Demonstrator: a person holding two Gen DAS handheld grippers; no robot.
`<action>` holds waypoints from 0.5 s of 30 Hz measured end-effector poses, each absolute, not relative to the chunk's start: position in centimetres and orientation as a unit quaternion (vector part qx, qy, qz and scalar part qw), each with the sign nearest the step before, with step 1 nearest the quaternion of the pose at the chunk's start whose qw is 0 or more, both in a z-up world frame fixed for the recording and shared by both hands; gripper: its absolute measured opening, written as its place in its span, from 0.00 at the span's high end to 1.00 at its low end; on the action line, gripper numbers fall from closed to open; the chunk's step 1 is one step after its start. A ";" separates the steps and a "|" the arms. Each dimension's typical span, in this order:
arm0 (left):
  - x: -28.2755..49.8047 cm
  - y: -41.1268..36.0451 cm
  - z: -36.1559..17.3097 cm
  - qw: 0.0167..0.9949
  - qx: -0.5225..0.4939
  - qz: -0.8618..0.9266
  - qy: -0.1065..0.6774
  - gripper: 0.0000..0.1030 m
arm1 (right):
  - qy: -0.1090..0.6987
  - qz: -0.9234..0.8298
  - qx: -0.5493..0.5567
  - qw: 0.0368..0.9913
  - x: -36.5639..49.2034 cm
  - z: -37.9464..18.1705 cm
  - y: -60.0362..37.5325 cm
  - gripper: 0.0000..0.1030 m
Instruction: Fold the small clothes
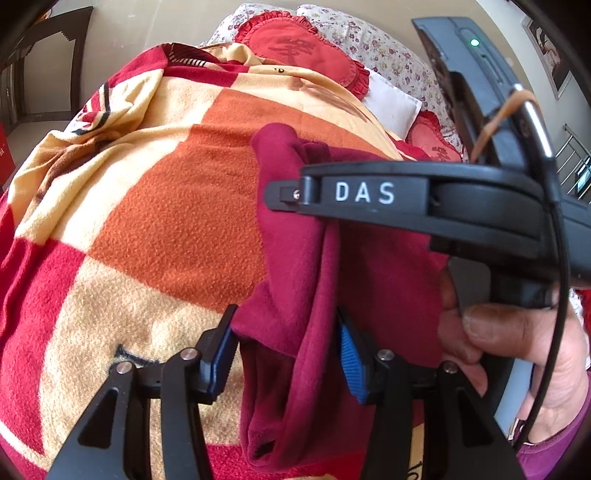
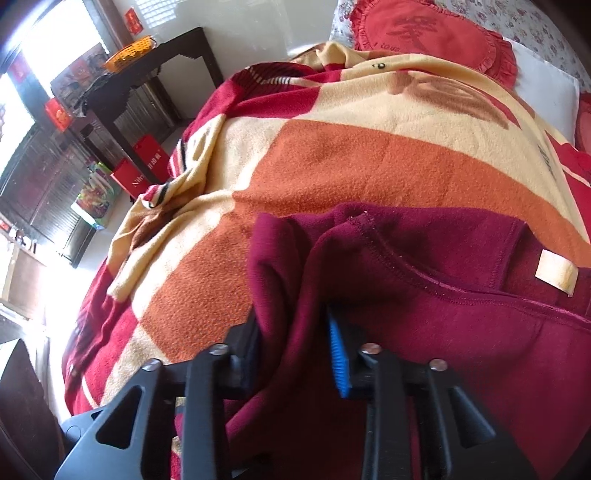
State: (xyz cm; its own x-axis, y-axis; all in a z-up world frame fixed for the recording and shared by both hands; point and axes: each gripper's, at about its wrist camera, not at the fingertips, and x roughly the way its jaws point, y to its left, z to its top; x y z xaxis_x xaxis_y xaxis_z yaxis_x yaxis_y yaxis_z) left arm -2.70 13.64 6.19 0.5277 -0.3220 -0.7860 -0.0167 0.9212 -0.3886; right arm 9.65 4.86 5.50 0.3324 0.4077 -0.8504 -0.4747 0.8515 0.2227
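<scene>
A maroon fleece garment lies on the checked blanket, with one fold raised. In the left wrist view my left gripper stands open around the lower part of that fold; a sliver of blanket shows beside the left pad. My right gripper reaches in from the right above it, its tip on the cloth, held by a person's hand. In the right wrist view the right gripper is shut on a bunched edge of the garment. A white label shows near the neckline.
The orange, cream and red blanket covers the bed. Red heart pillows and a white pillow lie at the head. A dark table with an orange basket and red bags stand left of the bed.
</scene>
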 end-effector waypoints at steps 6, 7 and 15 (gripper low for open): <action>-3.3 14.0 5.6 0.855 -0.174 -0.086 0.482 0.31 | 0.503 0.281 -0.026 0.817 9.1 6.1 4.2 0.97; -3.3 14.1 5.5 0.855 -0.173 -0.086 0.481 0.31 | 0.503 0.284 -0.021 0.816 9.1 6.2 3.9 0.98; -3.3 12.3 6.5 0.854 -0.150 -0.106 0.487 0.73 | 0.495 0.298 0.001 0.816 8.6 7.3 2.5 1.00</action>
